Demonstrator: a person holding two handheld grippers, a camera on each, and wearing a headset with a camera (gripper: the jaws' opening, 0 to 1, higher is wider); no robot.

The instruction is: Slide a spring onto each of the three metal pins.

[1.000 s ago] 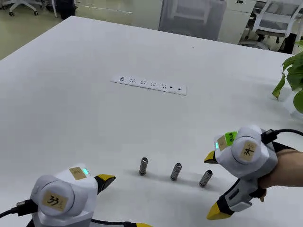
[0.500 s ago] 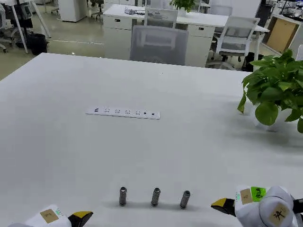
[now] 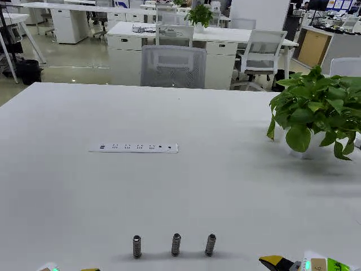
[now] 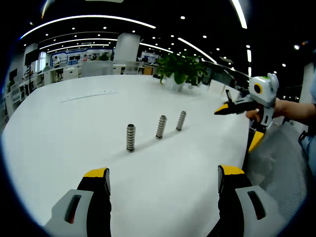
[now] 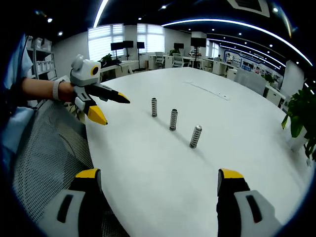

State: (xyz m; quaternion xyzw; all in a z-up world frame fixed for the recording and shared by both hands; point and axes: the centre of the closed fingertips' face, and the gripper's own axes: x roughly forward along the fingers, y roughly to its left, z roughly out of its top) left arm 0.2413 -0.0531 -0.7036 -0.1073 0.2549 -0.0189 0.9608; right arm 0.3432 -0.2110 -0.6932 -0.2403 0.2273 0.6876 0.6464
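Since each of the three metal pins (image 3: 176, 244) on the counter (image 3: 225, 186) seems to wear its spring (image 3: 137, 247), the left gripper (image 4: 163, 177) and right gripper (image 5: 160, 180) hover clear, fingers (image 4: 96, 174) released and empty.

Office desks (image 3: 131, 40), grey chairs (image 3: 173, 66), strip lights (image 4: 239, 14)

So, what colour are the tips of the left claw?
Yellow tips on the grey left claw, best in the left gripper view.
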